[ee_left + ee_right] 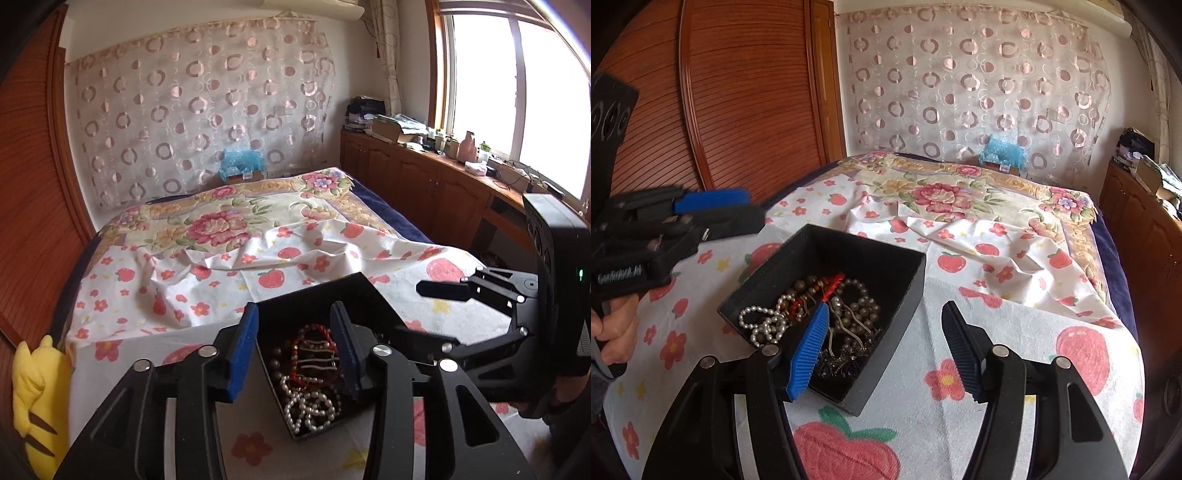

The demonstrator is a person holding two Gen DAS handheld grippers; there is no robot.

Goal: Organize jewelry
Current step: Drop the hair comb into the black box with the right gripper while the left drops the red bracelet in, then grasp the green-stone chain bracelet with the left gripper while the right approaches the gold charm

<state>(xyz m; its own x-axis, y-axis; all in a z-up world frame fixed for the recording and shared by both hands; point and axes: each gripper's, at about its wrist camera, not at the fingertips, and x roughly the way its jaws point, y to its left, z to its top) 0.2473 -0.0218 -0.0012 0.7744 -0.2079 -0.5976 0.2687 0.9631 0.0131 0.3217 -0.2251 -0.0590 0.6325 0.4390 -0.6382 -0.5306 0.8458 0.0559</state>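
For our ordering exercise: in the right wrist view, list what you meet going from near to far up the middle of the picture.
Right gripper → black jewelry box → apple-print cloth → floral bedspread → blue bag → circle-patterned curtain.

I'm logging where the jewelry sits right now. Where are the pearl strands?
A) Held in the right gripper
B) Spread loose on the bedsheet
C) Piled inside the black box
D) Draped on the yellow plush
C: the pearl strands lie tangled with other beads inside the black box.
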